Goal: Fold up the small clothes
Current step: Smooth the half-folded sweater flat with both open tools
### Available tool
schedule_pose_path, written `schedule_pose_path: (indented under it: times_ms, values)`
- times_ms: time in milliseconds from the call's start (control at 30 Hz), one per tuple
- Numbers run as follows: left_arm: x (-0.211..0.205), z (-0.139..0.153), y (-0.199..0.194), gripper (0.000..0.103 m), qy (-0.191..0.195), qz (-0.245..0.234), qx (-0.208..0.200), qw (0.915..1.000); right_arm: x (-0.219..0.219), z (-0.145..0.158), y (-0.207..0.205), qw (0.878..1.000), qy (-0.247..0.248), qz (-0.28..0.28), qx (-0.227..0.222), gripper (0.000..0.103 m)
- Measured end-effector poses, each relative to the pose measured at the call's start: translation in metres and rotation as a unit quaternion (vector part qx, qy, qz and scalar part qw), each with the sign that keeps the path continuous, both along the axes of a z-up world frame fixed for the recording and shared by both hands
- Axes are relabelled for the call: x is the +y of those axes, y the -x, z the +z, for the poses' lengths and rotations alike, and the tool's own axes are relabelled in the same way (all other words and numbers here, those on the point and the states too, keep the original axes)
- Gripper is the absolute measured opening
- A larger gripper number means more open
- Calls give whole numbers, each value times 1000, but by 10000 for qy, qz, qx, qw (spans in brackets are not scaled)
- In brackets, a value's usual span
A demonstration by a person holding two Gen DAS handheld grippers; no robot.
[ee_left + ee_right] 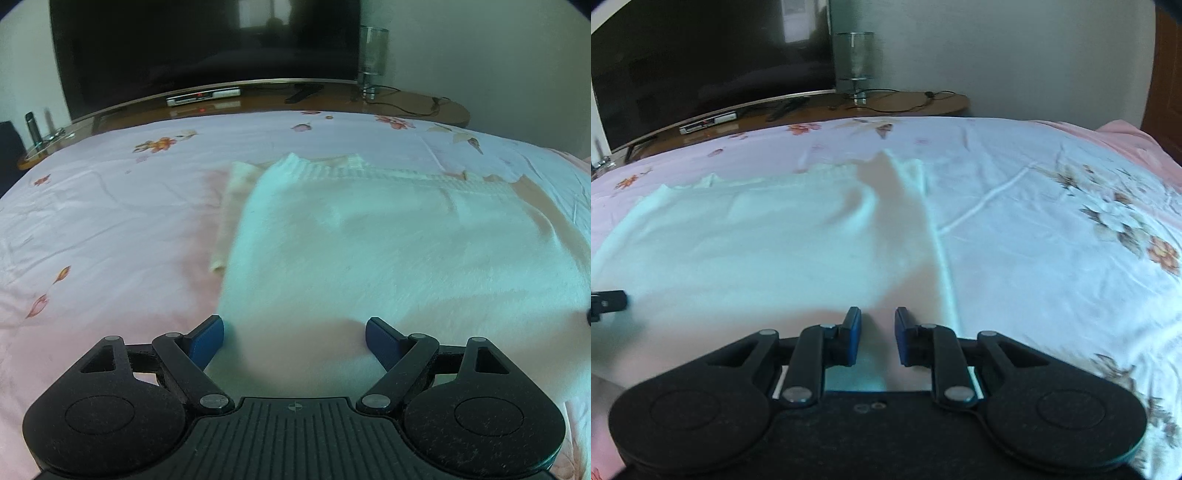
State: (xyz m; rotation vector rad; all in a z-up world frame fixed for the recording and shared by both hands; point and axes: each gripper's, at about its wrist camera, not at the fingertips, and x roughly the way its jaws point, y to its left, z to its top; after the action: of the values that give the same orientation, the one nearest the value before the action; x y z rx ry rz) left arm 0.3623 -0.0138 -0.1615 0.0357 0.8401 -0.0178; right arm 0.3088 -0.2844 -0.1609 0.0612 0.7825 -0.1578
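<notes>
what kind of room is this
Most likely a bedroom. A bed with a floral pink sheet fills both views, a pale garment lies spread on it, and a big dark TV stands on a wooden stand at its far edge.

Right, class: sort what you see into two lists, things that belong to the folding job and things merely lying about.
Job: pale white knitted garment spread on the floral pink bedsheet; left gripper, open; right gripper, narrow gap.

Lying about: large black television; clear glass lamp; silver set-top box; black cable.
</notes>
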Motion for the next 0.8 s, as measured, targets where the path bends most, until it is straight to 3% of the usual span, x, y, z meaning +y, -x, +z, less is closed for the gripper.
schedule_pose_path:
  times_ms: [233,433,533,800]
  values:
    - [7,18,37,84,470,-16,-67,9989,33,19,23,9985,-313,381,-226,24]
    - [-25,18,53,84,414,-518,-83,9978,82,19,26,9944,-455,931,-180,24]
    - [-30,9,53,84,253,-480,5,9985,98,15,25,9939,-350,1036,-109,21]
    - [-26,-2,55,84,143,-560,13,9983,68,0,23,9975,-211,678,63,22]
